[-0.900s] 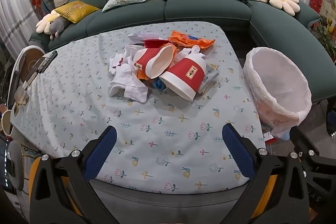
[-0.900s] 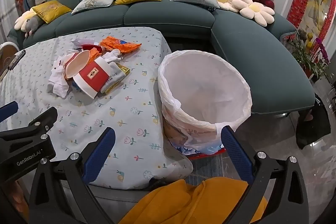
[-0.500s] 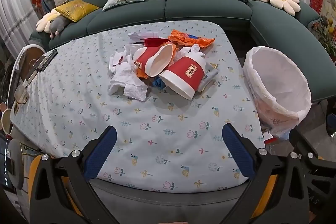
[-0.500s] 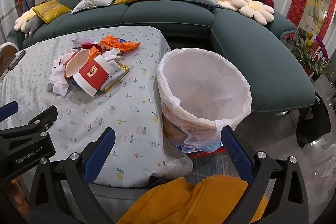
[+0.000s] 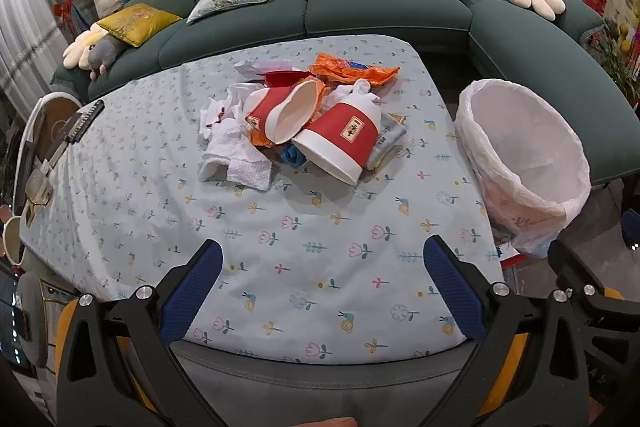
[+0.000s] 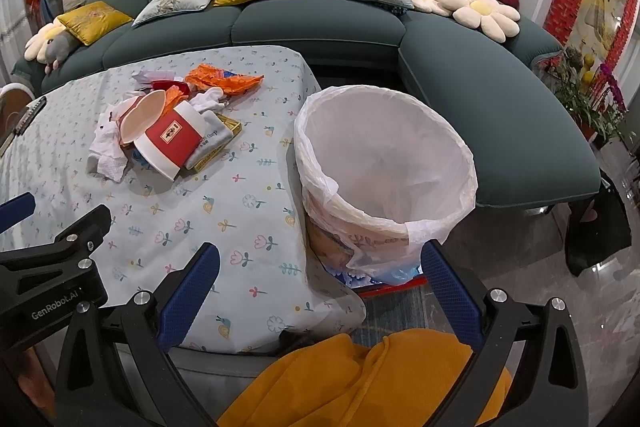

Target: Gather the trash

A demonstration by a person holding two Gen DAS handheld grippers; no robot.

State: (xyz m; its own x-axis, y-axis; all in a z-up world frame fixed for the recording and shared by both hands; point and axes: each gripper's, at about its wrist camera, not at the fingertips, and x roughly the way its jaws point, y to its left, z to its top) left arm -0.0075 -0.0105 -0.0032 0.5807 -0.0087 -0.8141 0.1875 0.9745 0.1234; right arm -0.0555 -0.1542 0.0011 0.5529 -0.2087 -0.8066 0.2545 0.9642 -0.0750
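Left wrist view takes in a curved green sofa (image 5: 384,11) behind a table under a flowered cloth (image 5: 280,247), where the trash pile (image 5: 304,123) of two tipped red-and-white cups, tissues and an orange wrapper lies mid-table, a white-lined bin (image 5: 524,155) standing just past the right edge. Both the left gripper (image 5: 324,279) and the right gripper (image 6: 318,277) gape fully wide, holding nothing, short of the pile. Cup label characters are too small to read; "GenRobot.AI" marks the left gripper's body.
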